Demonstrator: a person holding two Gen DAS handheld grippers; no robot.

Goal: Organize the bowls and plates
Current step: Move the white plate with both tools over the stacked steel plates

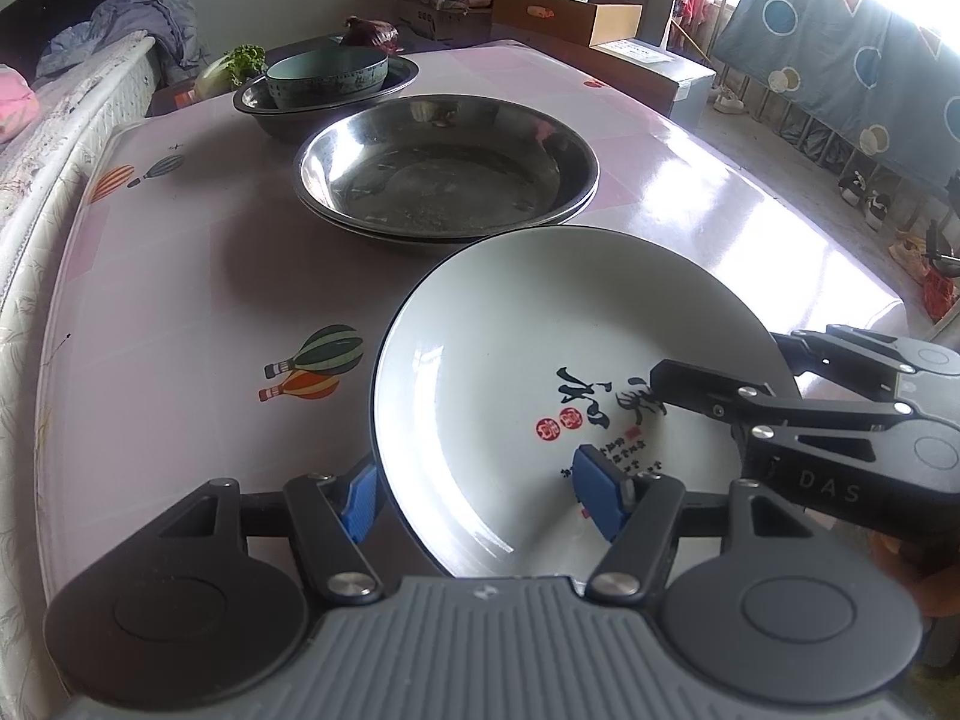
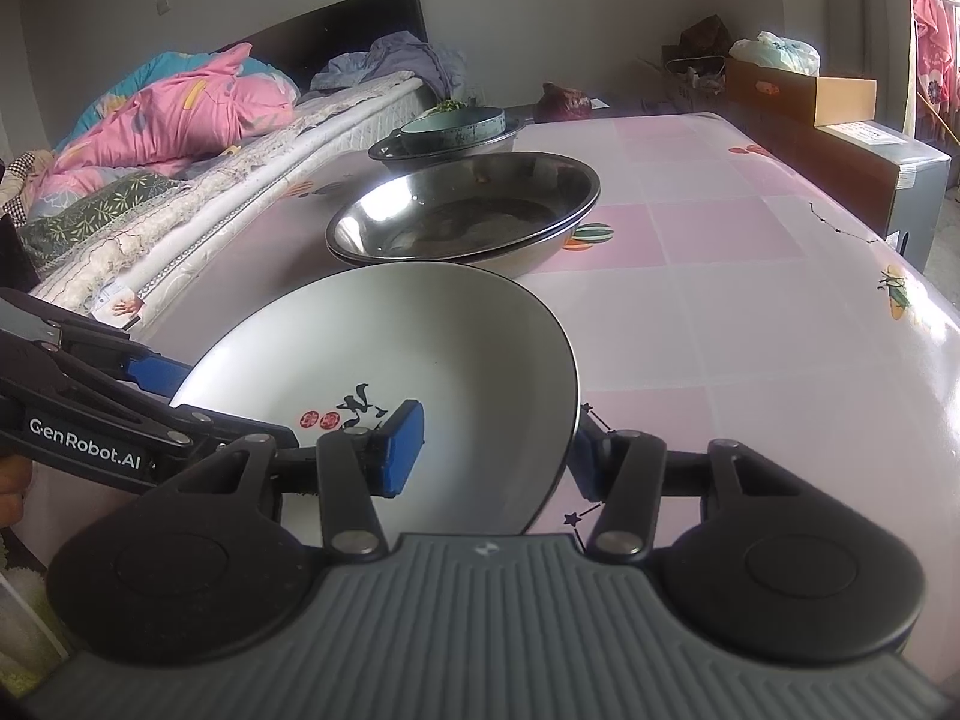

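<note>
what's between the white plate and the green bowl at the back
The stacked steel basins lie between the white plate and the green bowl, clearest in the left wrist view.

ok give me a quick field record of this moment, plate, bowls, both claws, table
white plate: tilted, straddled by both claws, black rim, calligraphy print inside
left claw: pads astride the plate's near-left rim
right claw: pads astride the plate's right rim
grip: contact of pads with plate cannot be told
steel bowls: two nested, just beyond the plate
far basin: holds a green bowl
table: pink checked cloth, balloon prints
beyond table: bed, boxes
</note>
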